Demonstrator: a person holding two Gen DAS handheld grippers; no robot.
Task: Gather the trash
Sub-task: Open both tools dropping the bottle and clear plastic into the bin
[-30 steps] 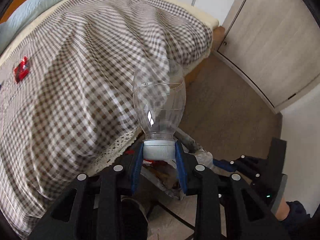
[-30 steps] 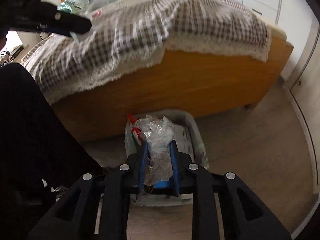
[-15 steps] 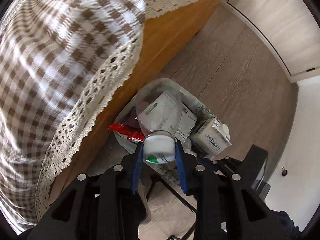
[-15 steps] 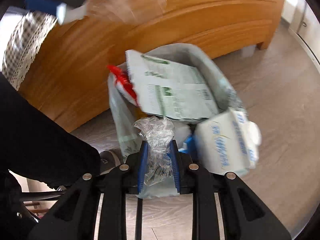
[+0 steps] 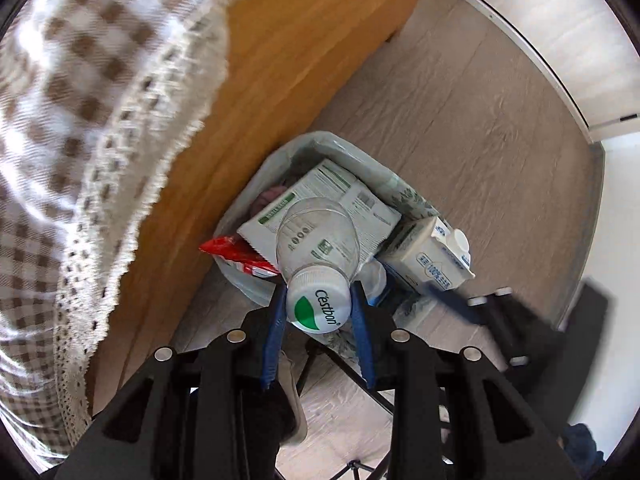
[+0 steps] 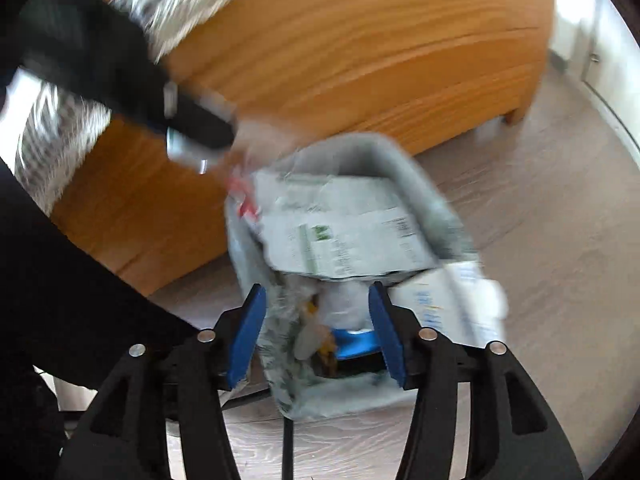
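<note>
My left gripper [image 5: 318, 292] points straight down and is shut on the white cap [image 5: 319, 308] of a clear plastic bottle [image 5: 316, 236], which hangs over the lined trash bin [image 5: 348, 148]. In the bin lie a white-and-green paper packet [image 5: 348, 200], a red wrapper [image 5: 236, 252] and a milk carton [image 5: 432, 256]. My right gripper [image 6: 317, 291] hovers over the bin's near edge [image 6: 340, 404]; its jaws are opening and the pads touch nothing. A pale blurred lump [image 6: 344, 304] shows below them among the trash. The left gripper [image 6: 192, 128] appears blurred at the upper left.
The orange wooden bed frame [image 5: 280, 60] stands right behind the bin, with a checked, lace-edged bedspread [image 5: 80, 120] hanging over it. Wood floor [image 5: 460, 120] runs to pale cabinet doors [image 5: 560, 20]. A person's dark clothing [image 6: 60, 280] fills the left of the right wrist view.
Both grippers came down over the bin. The left one tipped the bottle downward and still holds it. The right jaws spread, and the crumpled clear plastic is no longer pinched between them.
</note>
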